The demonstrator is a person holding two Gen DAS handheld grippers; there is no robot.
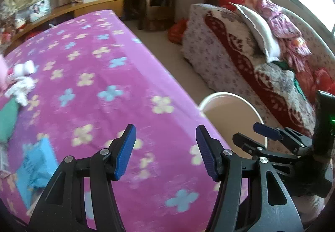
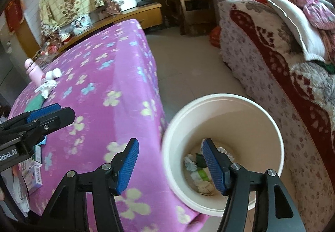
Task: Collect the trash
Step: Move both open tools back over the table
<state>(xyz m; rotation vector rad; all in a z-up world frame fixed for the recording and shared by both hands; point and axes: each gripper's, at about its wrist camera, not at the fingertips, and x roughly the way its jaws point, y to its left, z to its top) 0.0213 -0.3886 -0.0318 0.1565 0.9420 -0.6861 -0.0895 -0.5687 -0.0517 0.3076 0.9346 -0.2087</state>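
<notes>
1. Plainly, the trash that remains is the crumpled white tissue [image 2: 46, 86] lying on the far left part of the pink flowered blanket [image 2: 117, 77], just in front of a pink bottle [image 2: 33, 73] and a small white bottle [image 2: 53, 74] lying on its side. In the left wrist view the same crumpled white tissue [image 1: 19, 87] sits at the left edge, ahead of the fingers and well to their left.
2. The tissue is a shapeless wad with no clear long axis, so I judge any approach angle would serve.
3. The left gripper [image 1: 165, 152] hovers above the blanket with its blue pads spread wide and nothing between them. It lies on the tissue's side and looks the nearer of the two; the reach would go forward and left.
4. The right gripper [image 2: 170, 166] is likewise wide apart and empty, poised over the near rim of the white bin [image 2: 226, 98], well apart from the tissue.
5. The bin stands on the floor just beside the blanket's right edge and already holds several scraps of paper and wrappers [image 2: 201, 173] at its bottom.
6. Nearer the left gripper on the blanket lie a green cloth [image 1: 8, 119] and a blue packet [image 1: 35, 165]; whether these count as trash I cannot tell.
7. Beyond the floor stands a sofa [image 2: 272, 77] piled with cushions and clothes, with a wooden cabinet [image 2: 125, 16] and shelf behind.
</notes>
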